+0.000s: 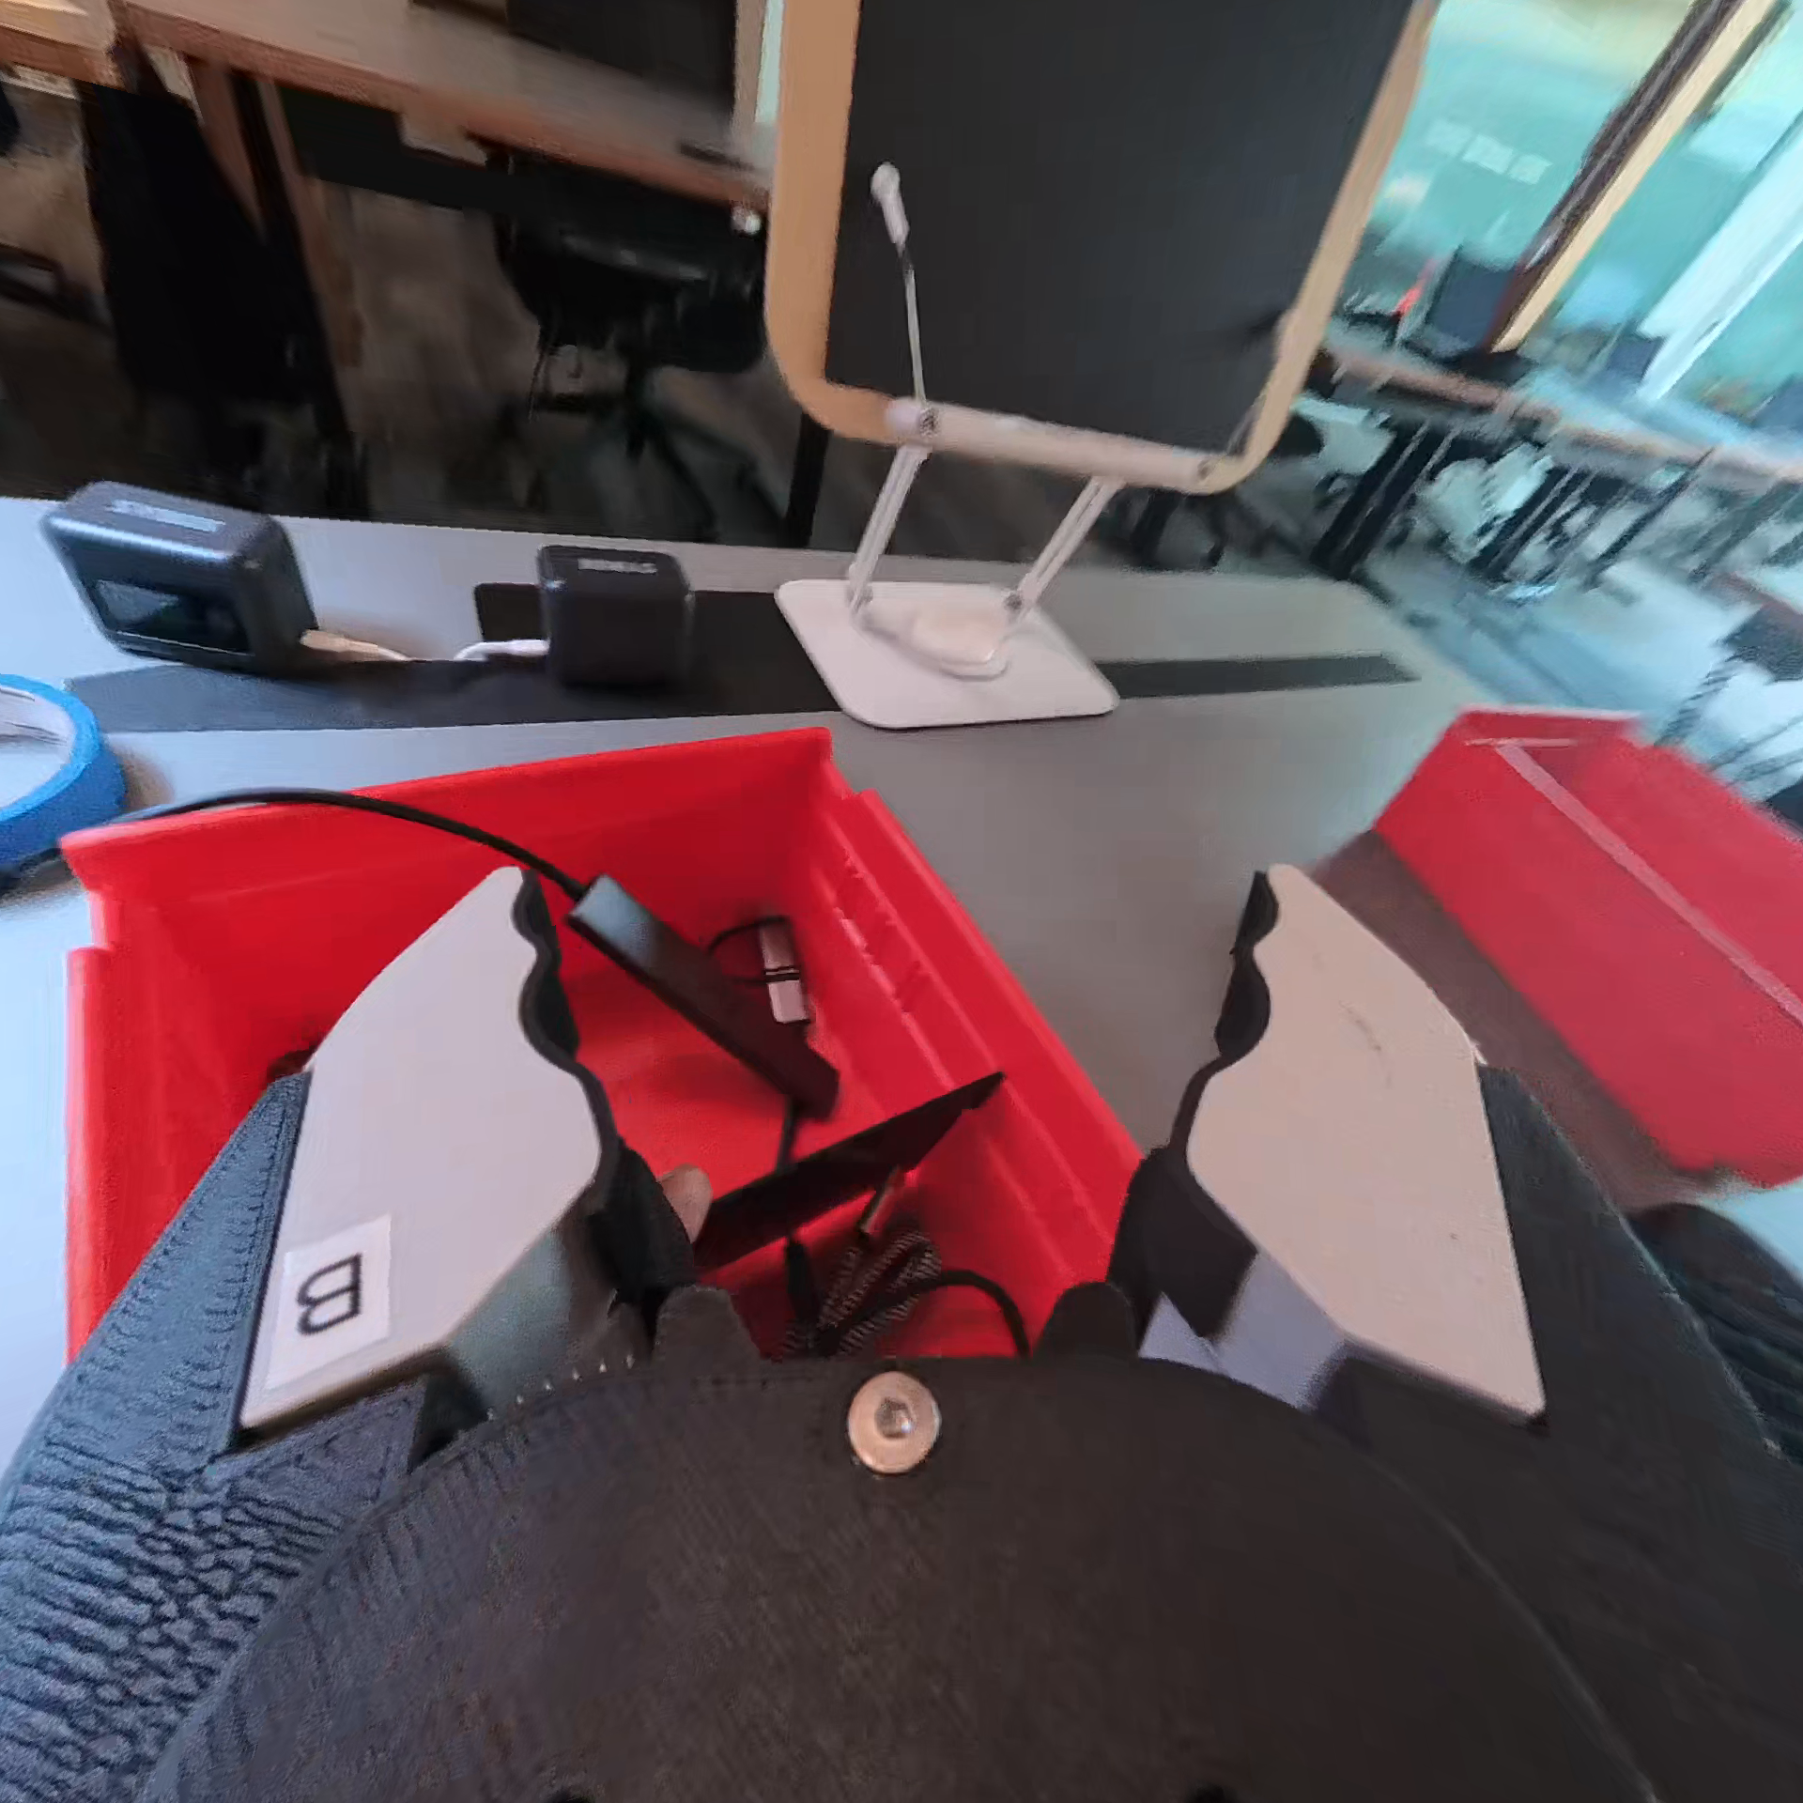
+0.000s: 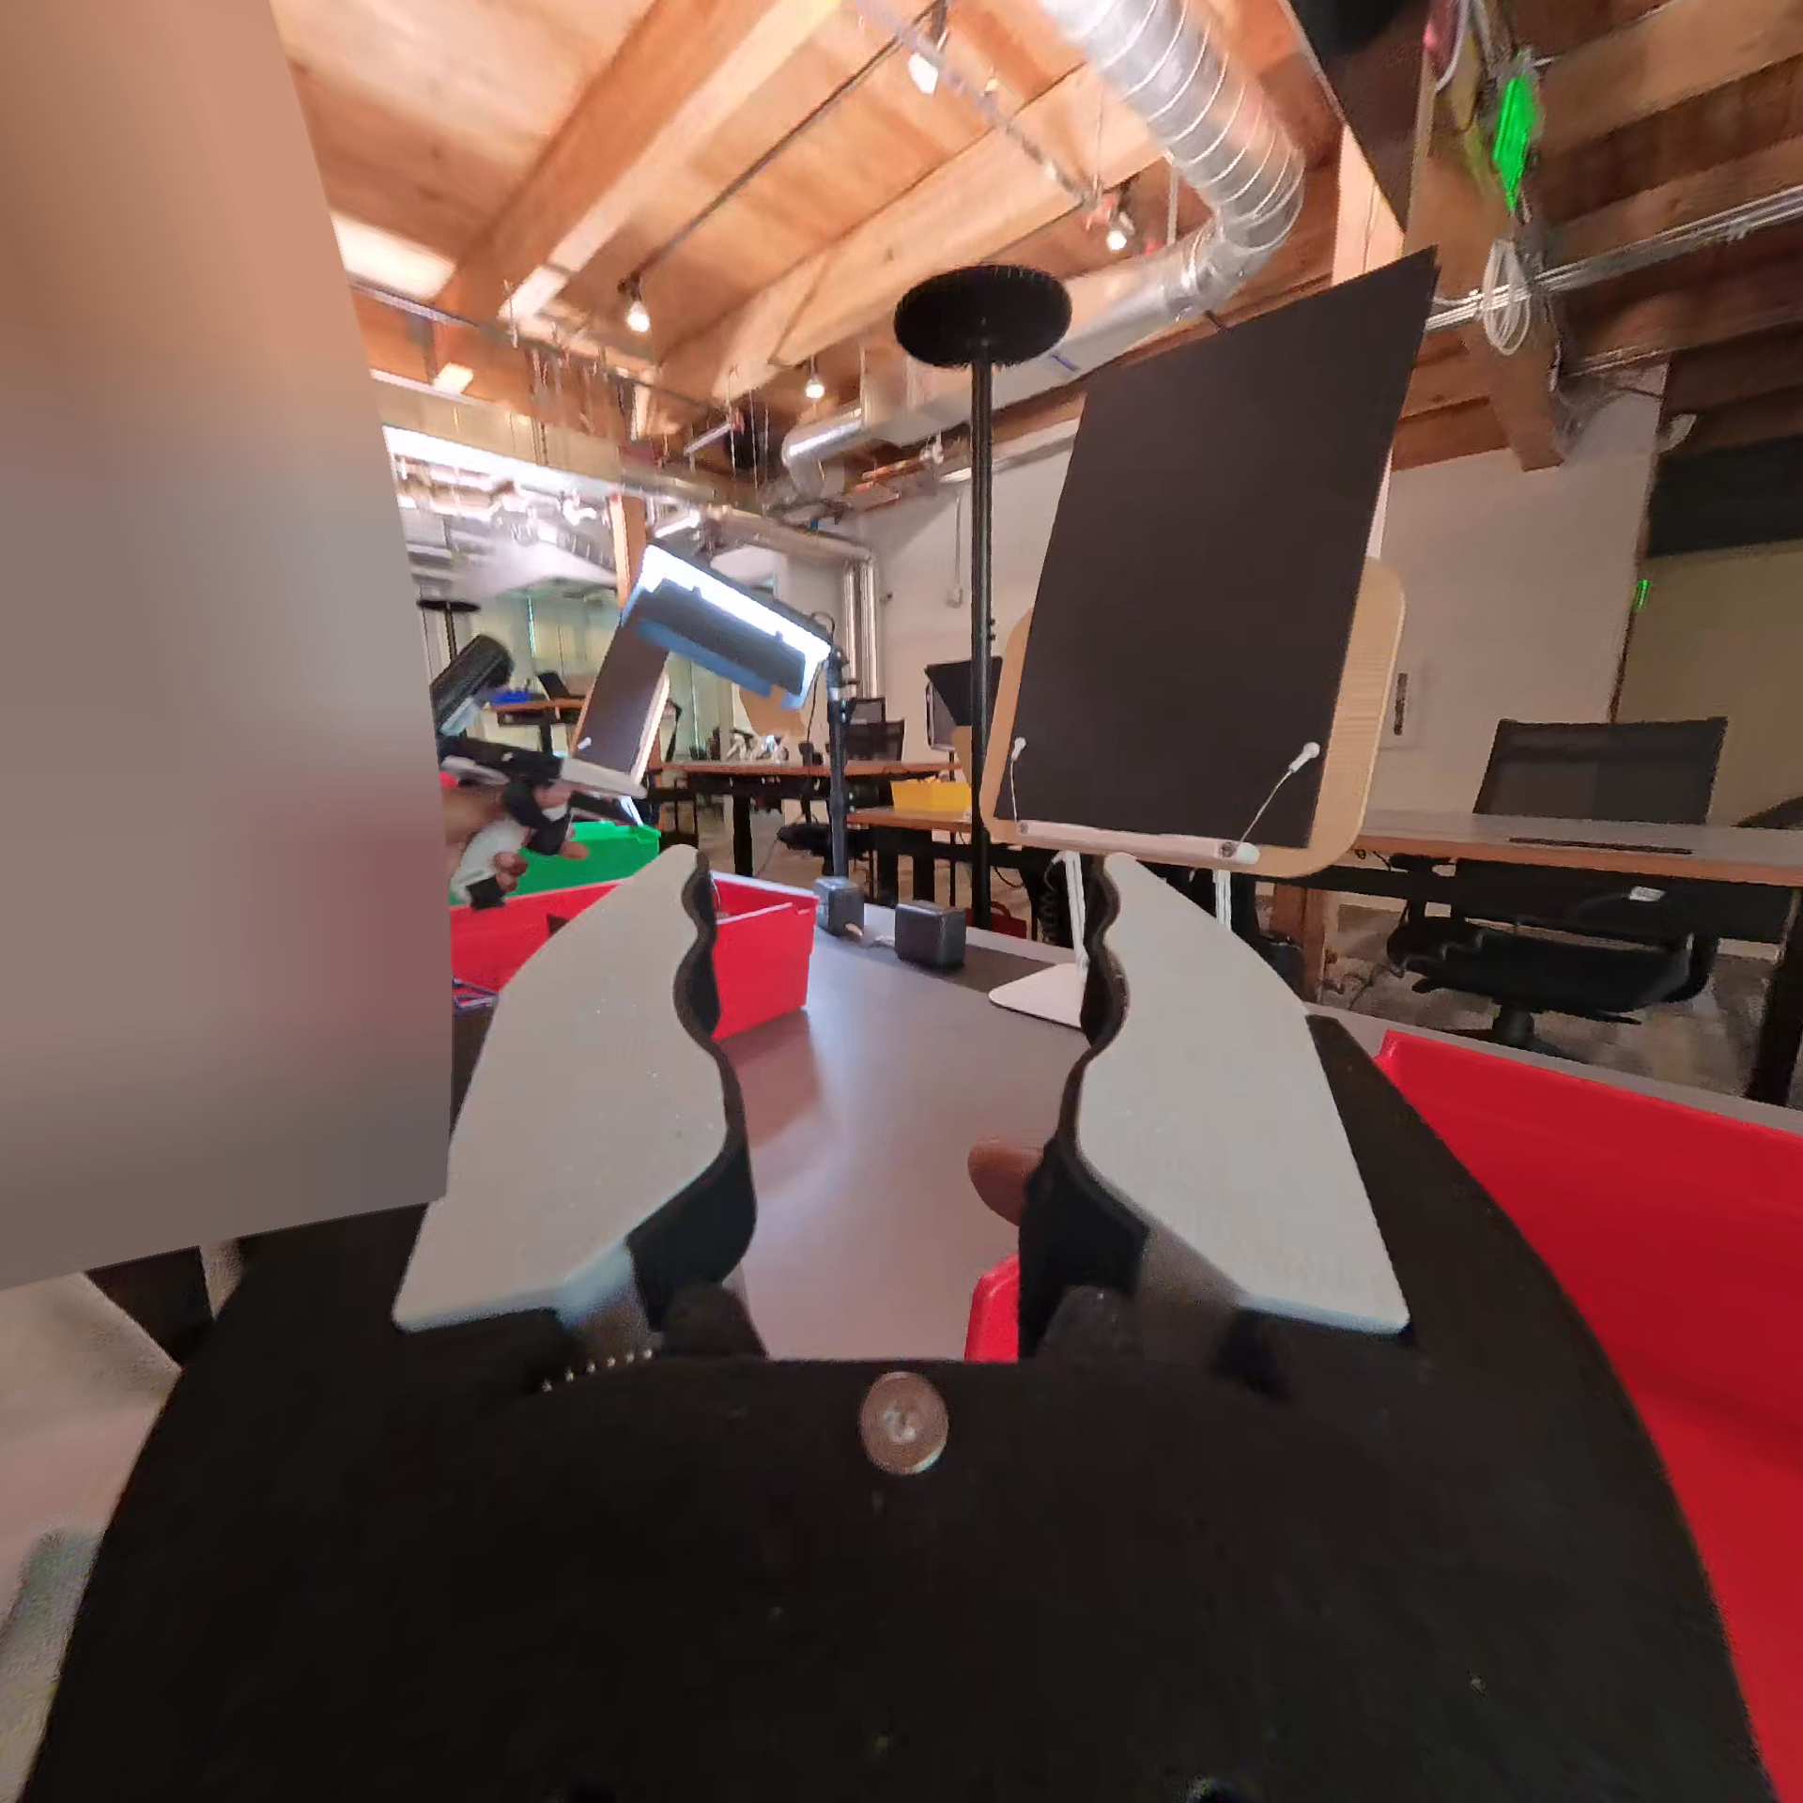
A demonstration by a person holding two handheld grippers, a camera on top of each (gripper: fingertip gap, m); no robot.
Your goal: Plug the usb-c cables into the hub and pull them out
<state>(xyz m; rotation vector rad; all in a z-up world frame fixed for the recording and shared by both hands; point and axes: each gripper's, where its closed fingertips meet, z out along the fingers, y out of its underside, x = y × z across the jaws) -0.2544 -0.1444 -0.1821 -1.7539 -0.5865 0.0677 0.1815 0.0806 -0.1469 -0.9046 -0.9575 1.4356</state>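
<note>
At the far left of the left wrist view a roll of blue tape [image 1: 59,771] is seen on the grey tabletop [image 1: 1073,829], and behind it a black box-shaped device [image 1: 180,576] and a small black cube charger [image 1: 615,613] are set along a dark strip; both carry pale lettering, blurred beyond reading. Nearer, an open red plastic bin [image 1: 244,937] is occupied by a slim black rectangular hub [image 1: 698,985] with a thin black cable [image 1: 341,802] trailing over the bin's left rim, by a short cable with a silver-tipped plug [image 1: 785,981] just beside the hub, and by a braided grey-black cable [image 1: 878,1278] at the near end. The left gripper [image 1: 893,917] is held above this bin with its jaws wide apart and nothing between them; a white sticker bearing one black letter [image 1: 327,1302] is fixed to its left finger. Further right a white stand carrying a wood-framed black board [image 1: 1073,244] is seen, then a second red bin [image 1: 1610,927]. In the right wrist view the right gripper [image 2: 902,873] is held over bare tabletop, jaws likewise apart and empty.
</note>
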